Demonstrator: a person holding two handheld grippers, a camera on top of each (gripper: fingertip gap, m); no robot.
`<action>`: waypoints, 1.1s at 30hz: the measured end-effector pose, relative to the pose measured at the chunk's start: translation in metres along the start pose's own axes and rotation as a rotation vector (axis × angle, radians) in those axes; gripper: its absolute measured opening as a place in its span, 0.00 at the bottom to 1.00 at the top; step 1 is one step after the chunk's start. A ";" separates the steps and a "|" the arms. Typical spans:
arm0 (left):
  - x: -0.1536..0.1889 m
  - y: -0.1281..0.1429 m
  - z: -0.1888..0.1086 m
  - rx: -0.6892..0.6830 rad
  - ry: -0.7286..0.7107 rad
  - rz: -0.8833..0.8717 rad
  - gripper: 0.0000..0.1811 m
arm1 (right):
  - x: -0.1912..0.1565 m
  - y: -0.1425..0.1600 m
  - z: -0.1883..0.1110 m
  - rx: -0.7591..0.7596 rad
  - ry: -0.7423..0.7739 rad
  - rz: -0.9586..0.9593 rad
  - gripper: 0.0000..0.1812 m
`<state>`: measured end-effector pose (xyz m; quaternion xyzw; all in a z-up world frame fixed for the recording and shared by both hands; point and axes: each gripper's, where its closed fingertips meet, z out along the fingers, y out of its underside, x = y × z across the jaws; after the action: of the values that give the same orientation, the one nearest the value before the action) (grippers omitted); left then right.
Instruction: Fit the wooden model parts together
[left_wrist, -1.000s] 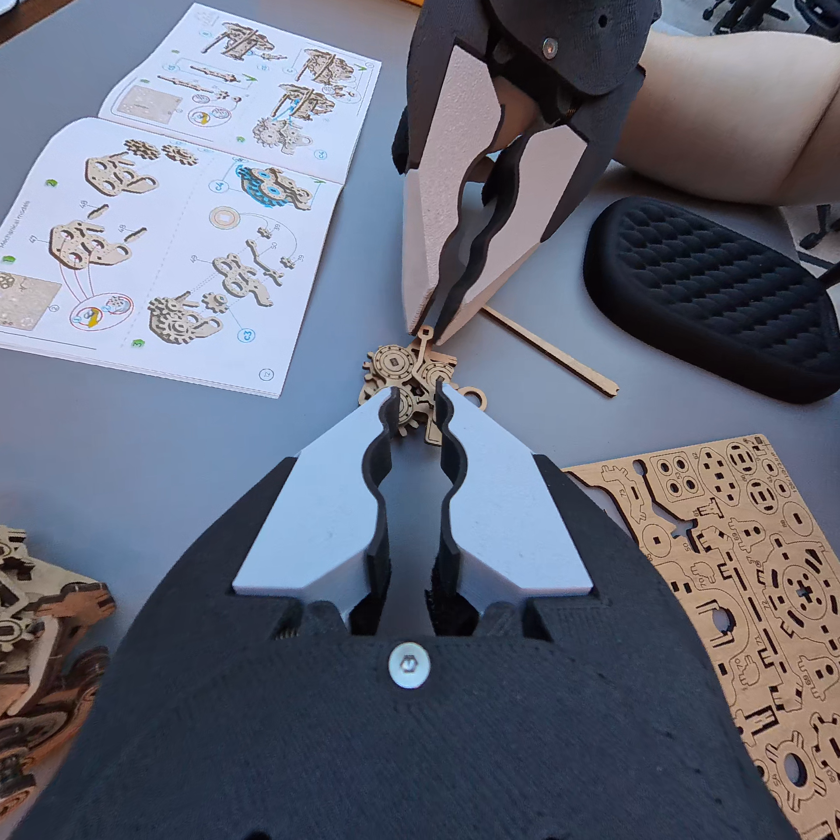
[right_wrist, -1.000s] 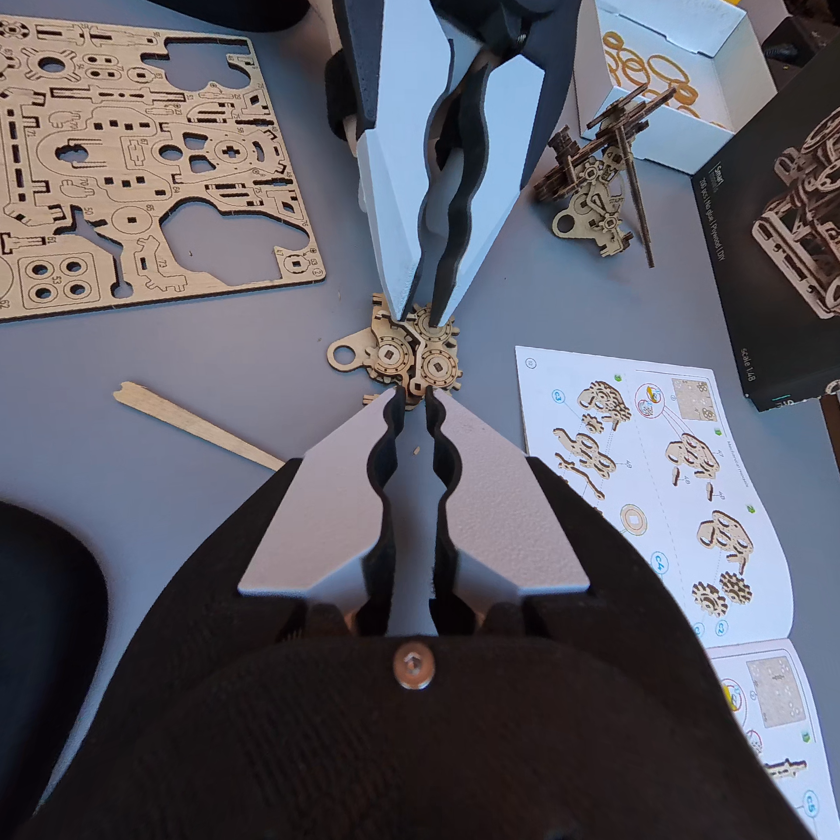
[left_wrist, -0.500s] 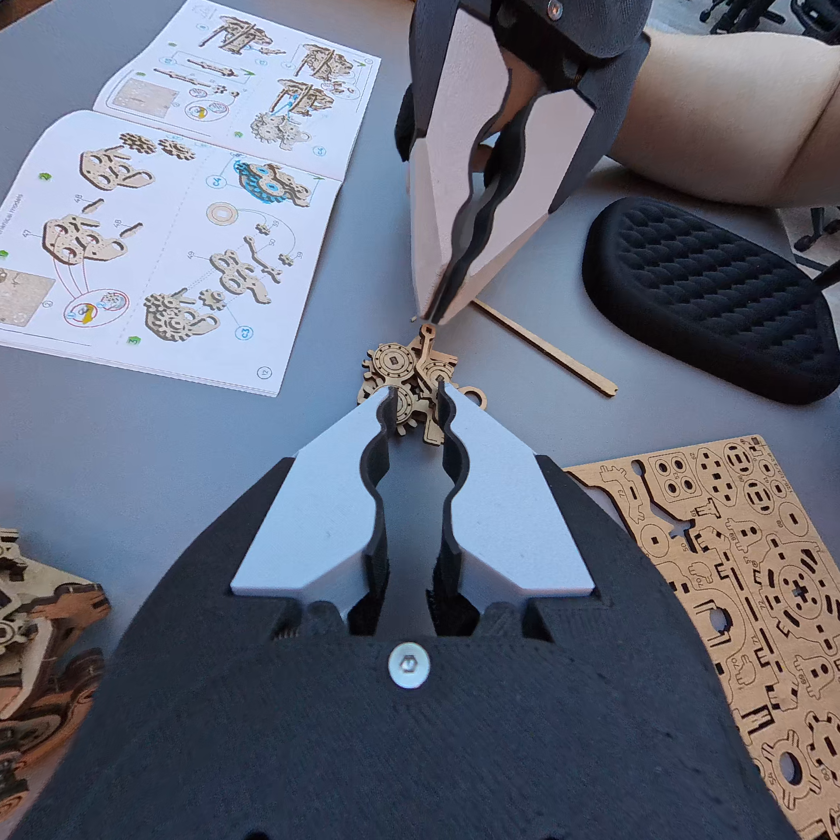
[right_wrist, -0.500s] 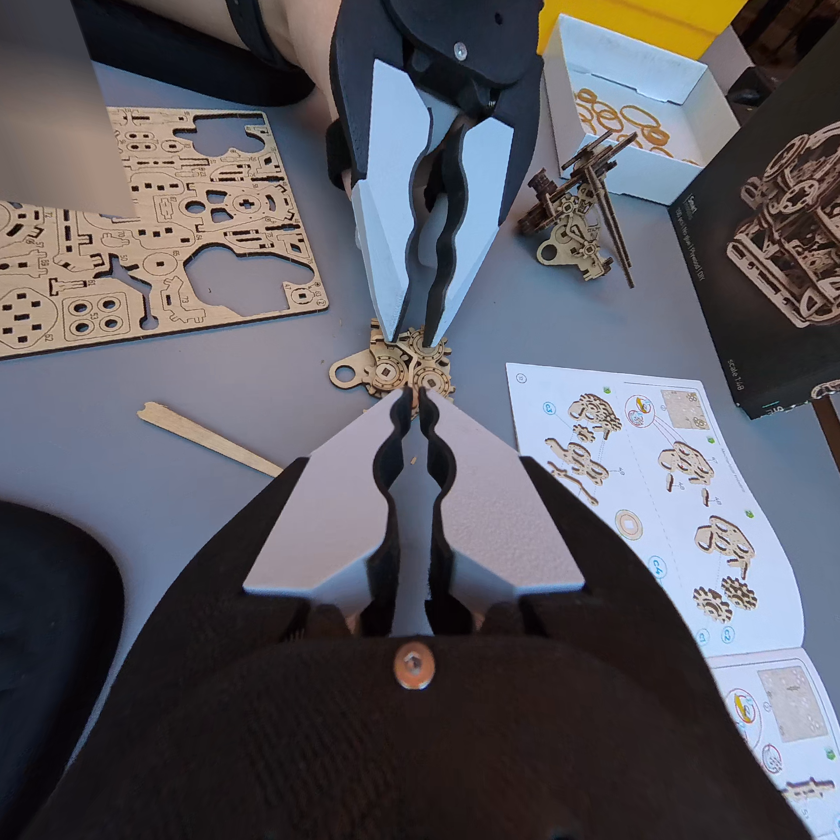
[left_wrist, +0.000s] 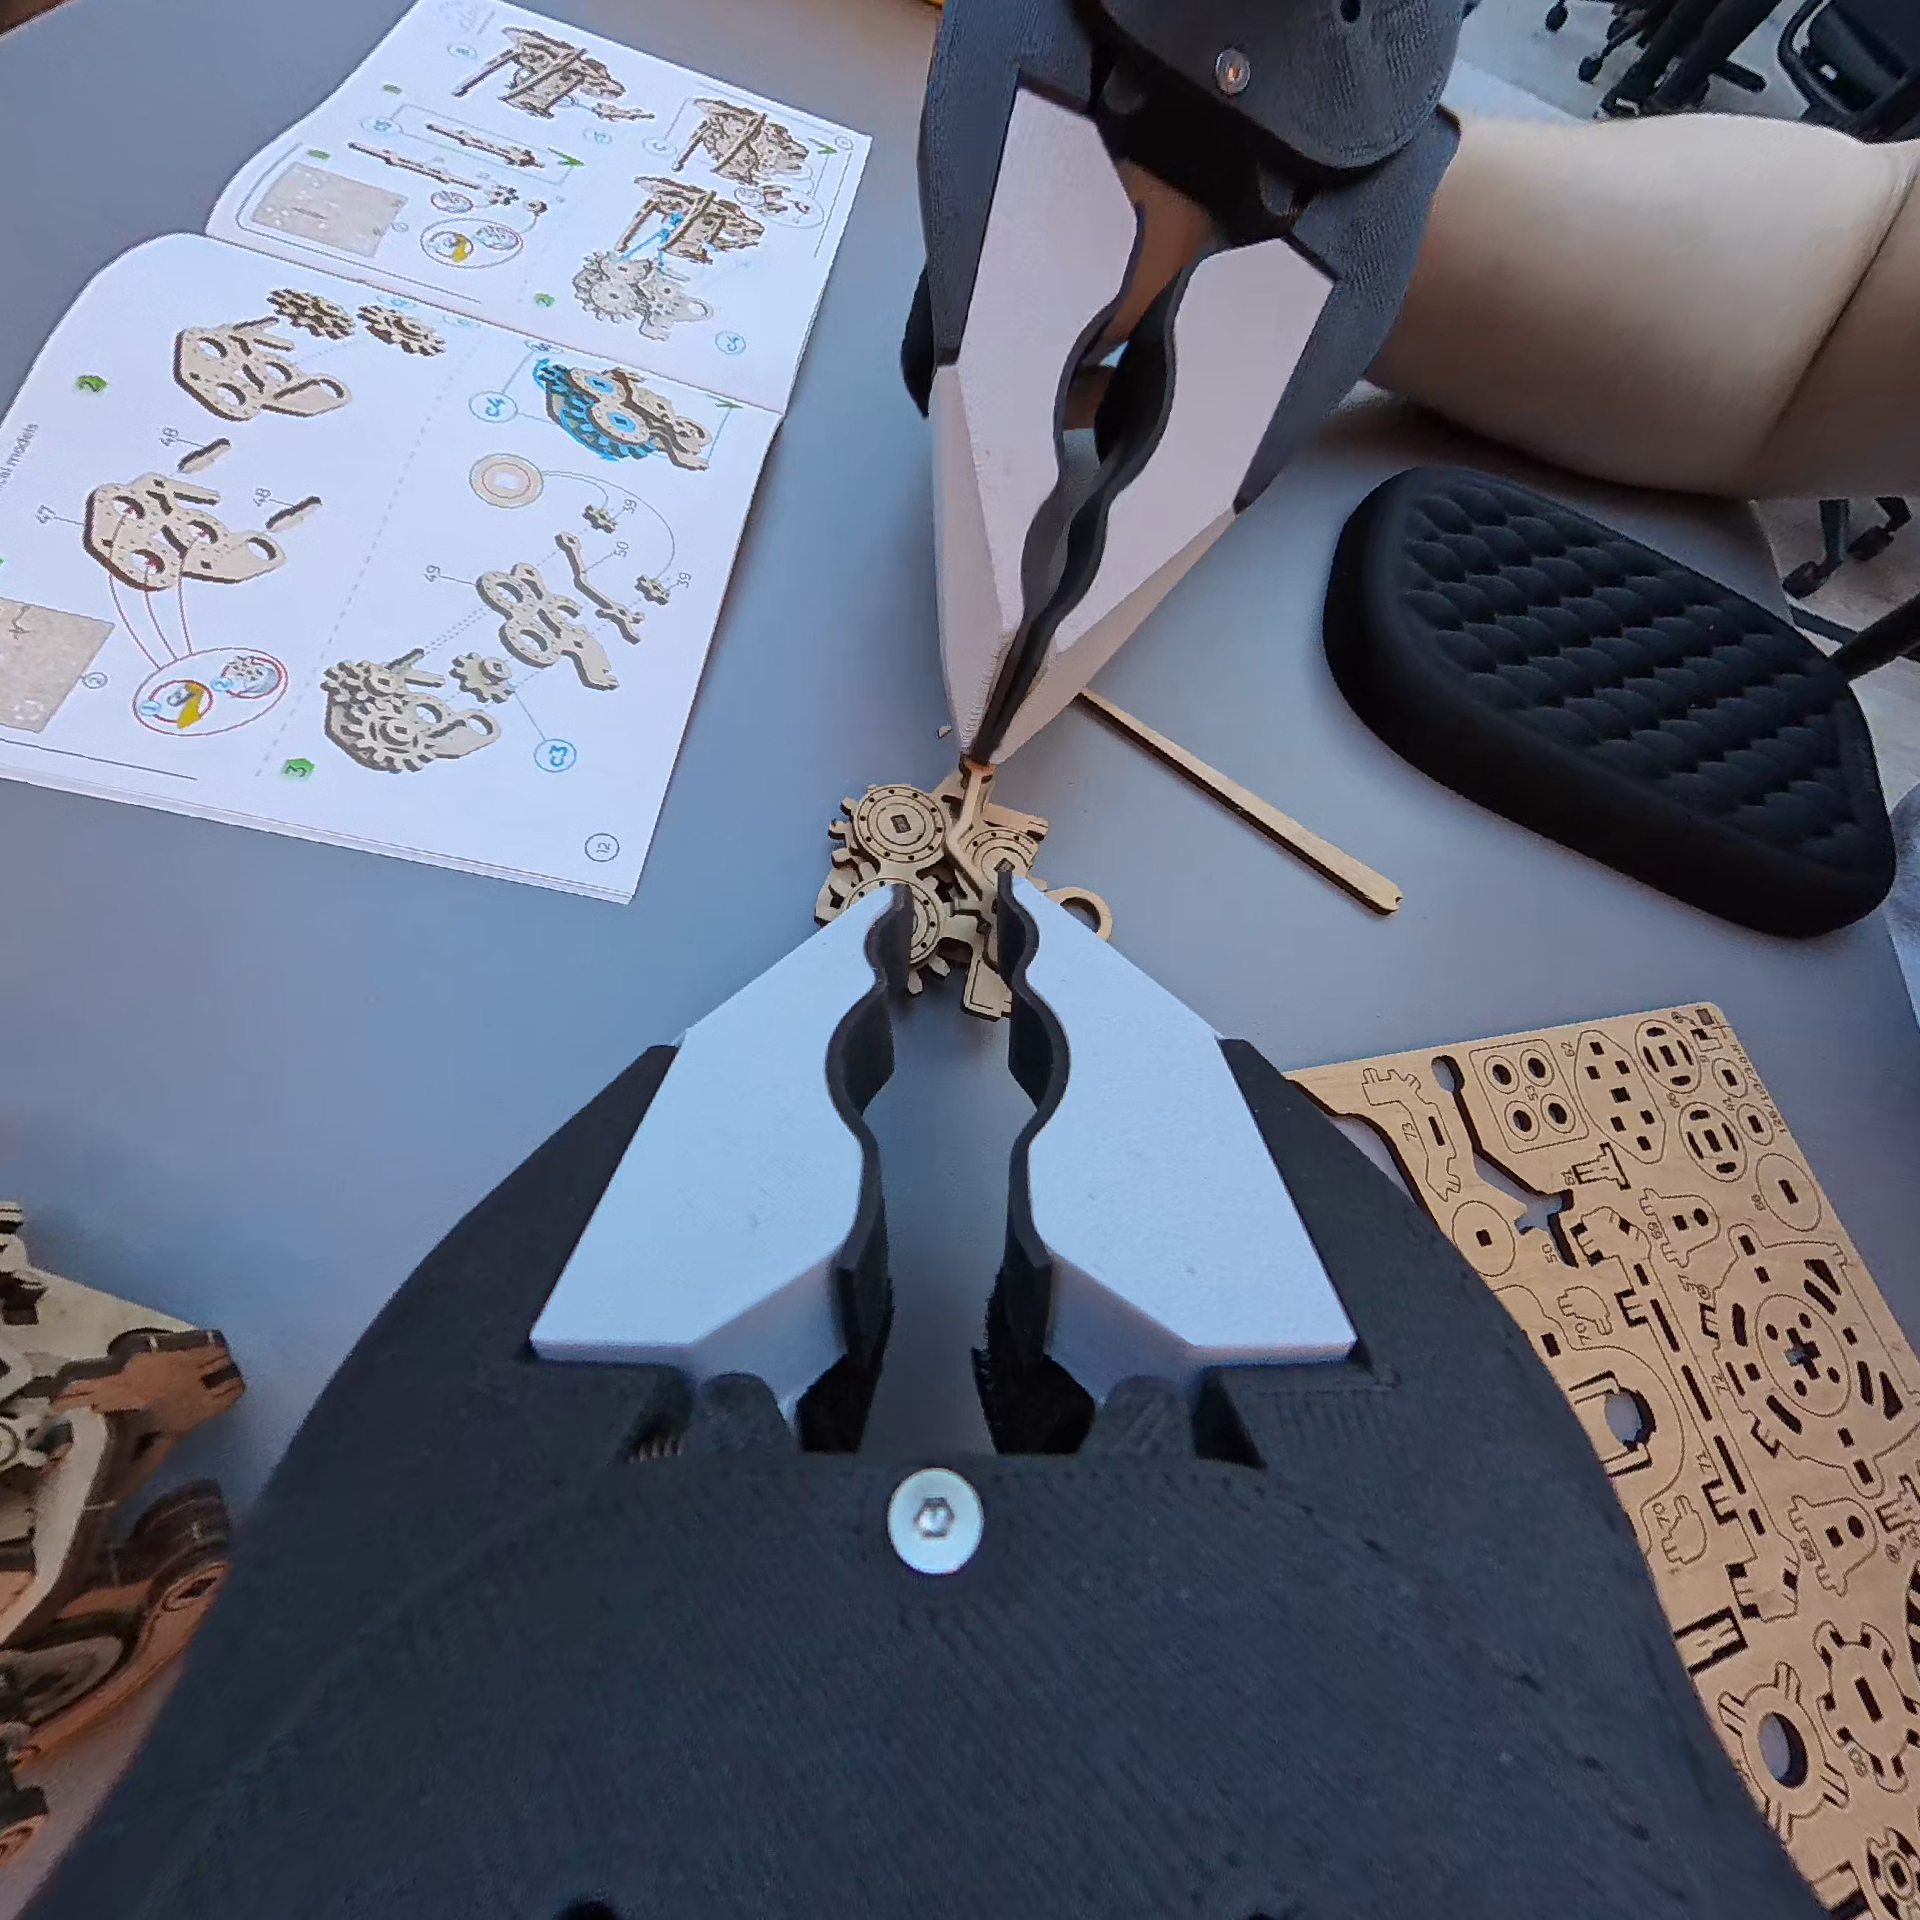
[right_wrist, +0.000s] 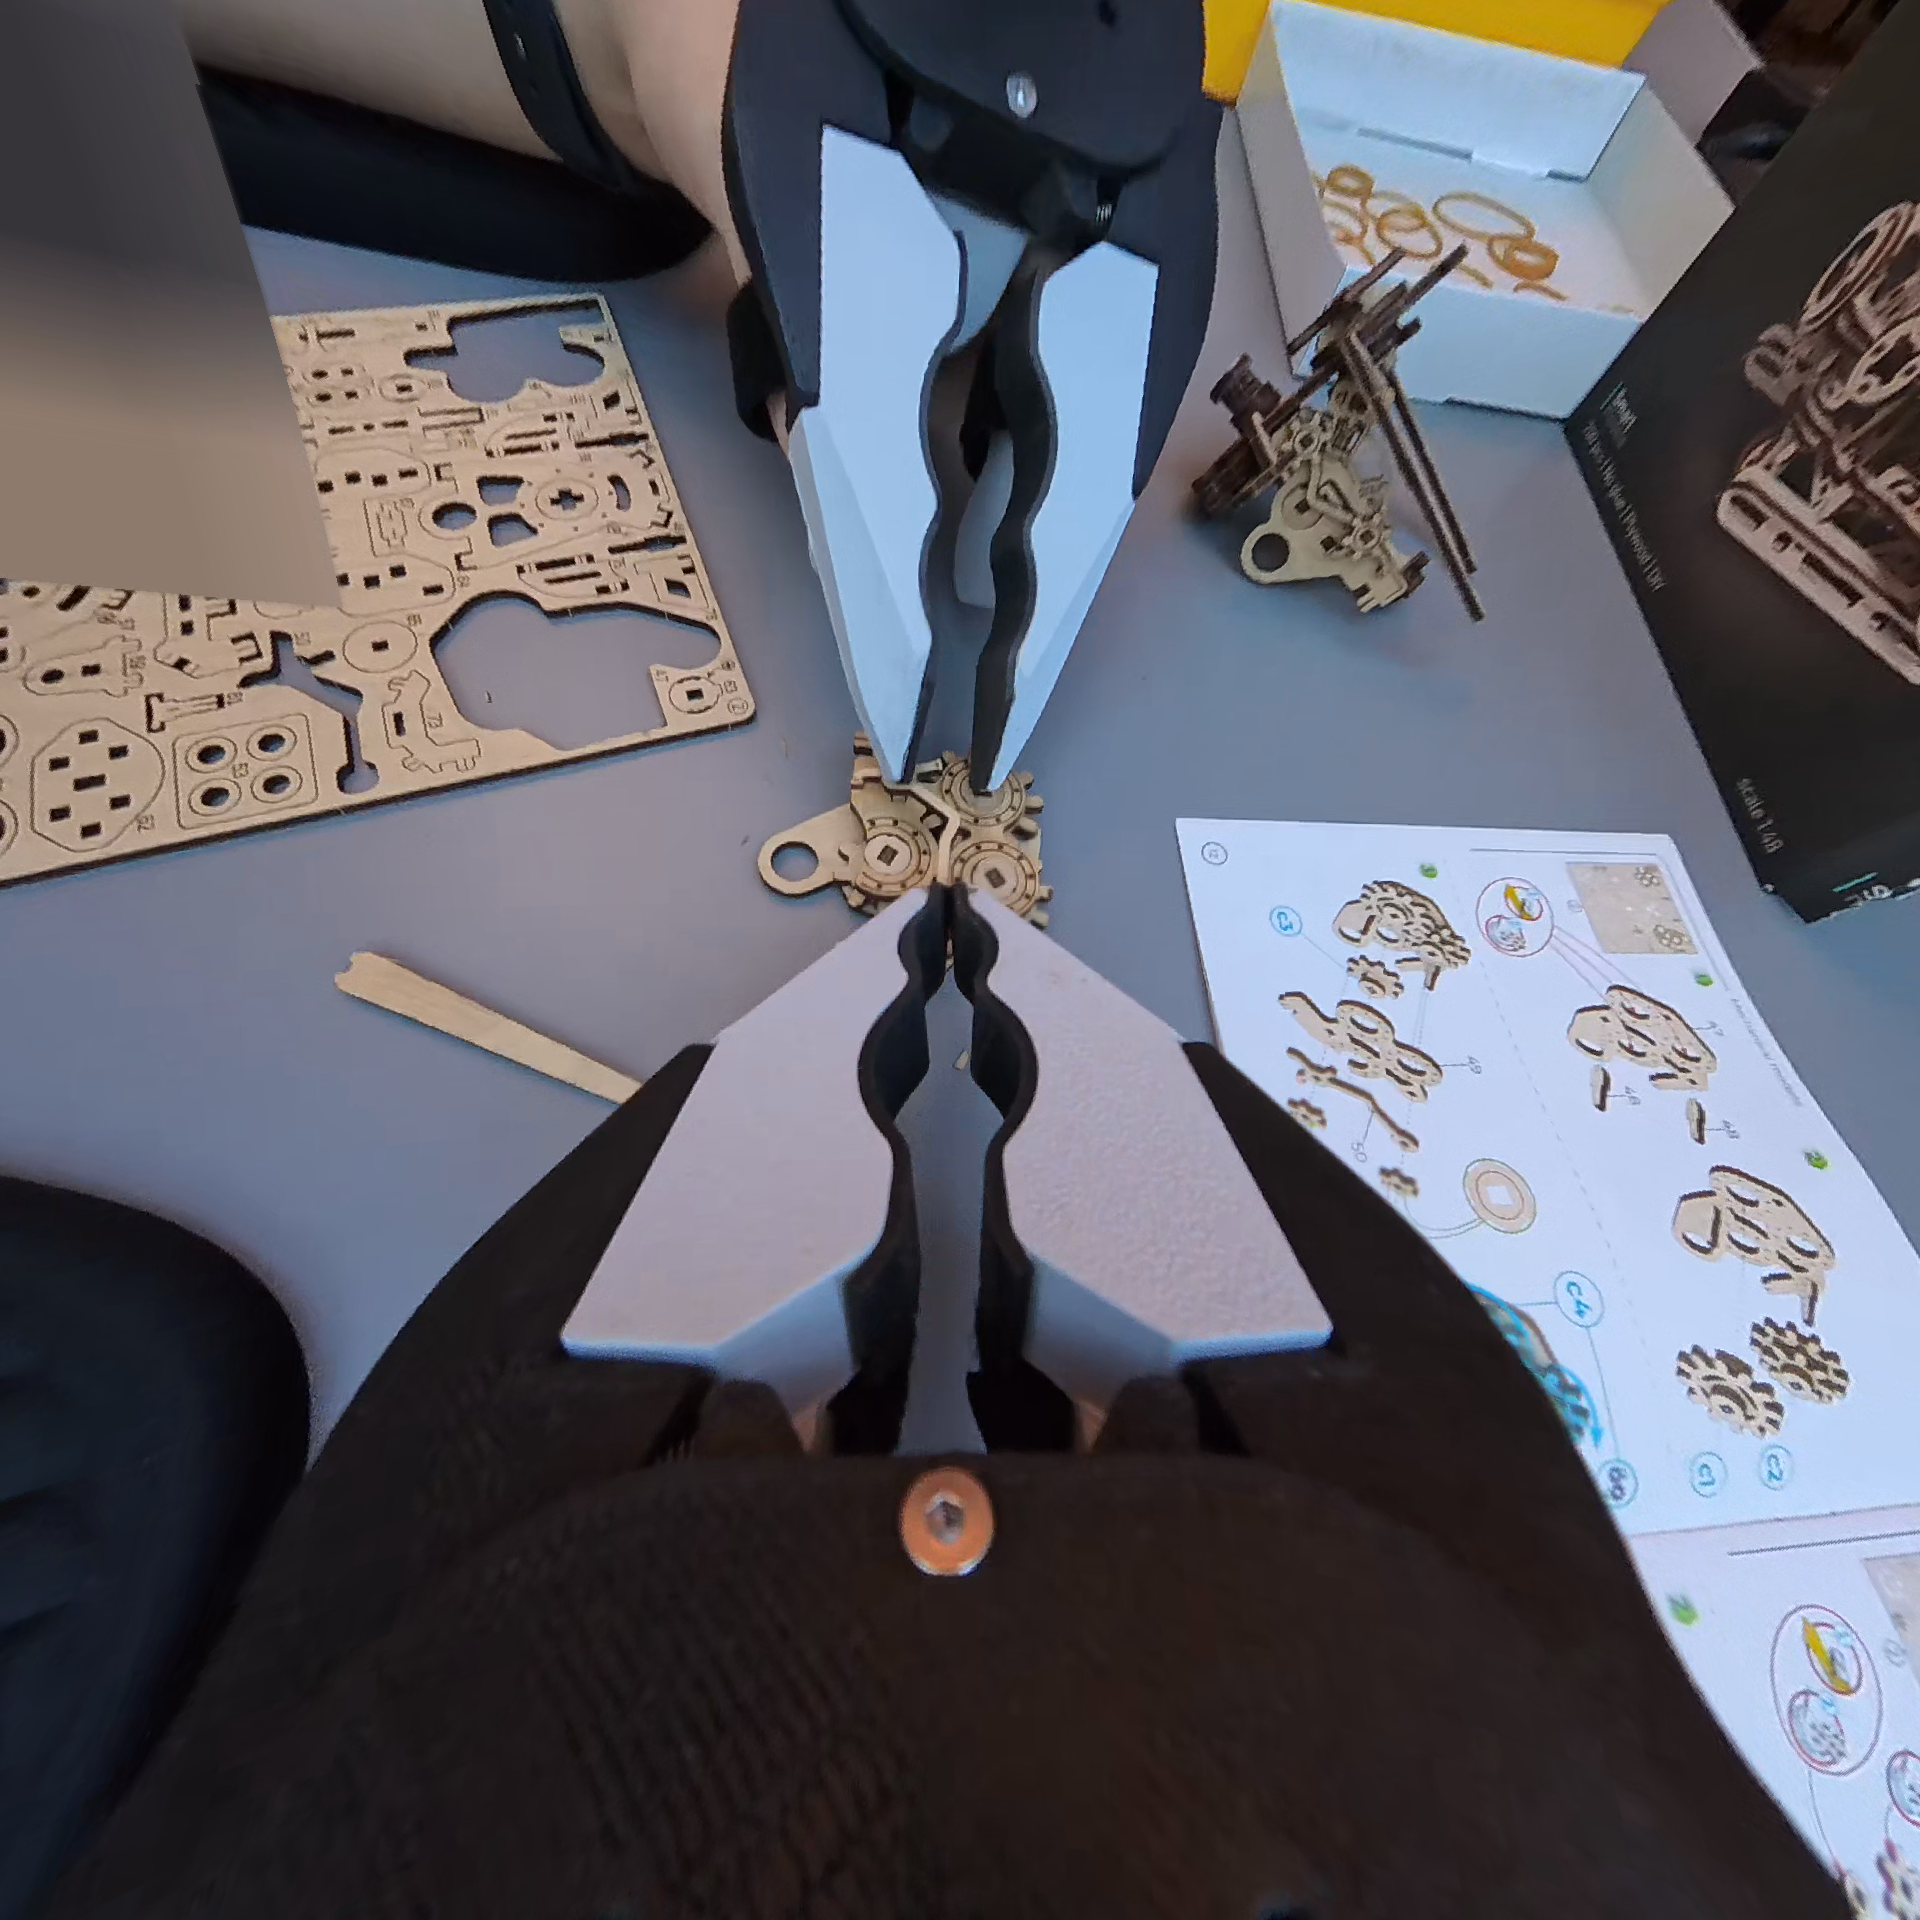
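A small flat wooden gear assembly lies on the grey table between both grippers; it also shows in the right wrist view. My left gripper is slightly open, its tips resting on the assembly on either side of a gear; in the right wrist view it comes down from above. My right gripper is shut on a thin bent wooden lever that reaches onto the assembly. In the left wrist view the right gripper stands just beyond the assembly.
An open instruction booklet lies left, a laser-cut plywood sheet right, with a wooden stick and a black pad beyond. A part-built model, a white box and a black box stand nearby. The grippers are tip to tip, or close to it. The wooden stick is about equally far from each gripper, around 8 cm. The right camera catches it too, in the right wrist view.
My right gripper's jaws have closed from a small gap down onto the thin lever, and it has drawn back and risen a little. My left gripper has stayed on the assembly.
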<state>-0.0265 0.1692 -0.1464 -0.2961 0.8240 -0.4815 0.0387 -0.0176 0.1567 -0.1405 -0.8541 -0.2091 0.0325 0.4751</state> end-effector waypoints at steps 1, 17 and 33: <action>0.000 0.000 0.000 -0.002 0.000 -0.003 0.08 | 0.002 -0.003 -0.002 0.012 0.012 -0.002 0.00; 0.002 0.001 0.000 -0.002 0.047 -0.066 0.04 | 0.000 -0.002 0.000 -0.020 0.015 -0.008 0.00; 0.001 0.001 -0.001 0.005 0.067 -0.118 0.03 | 0.004 -0.009 -0.003 0.010 0.034 0.009 0.00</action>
<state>-0.0279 0.1693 -0.1463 -0.3277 0.8047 -0.4947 -0.0169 -0.0161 0.1599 -0.1306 -0.8532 -0.1970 0.0213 0.4824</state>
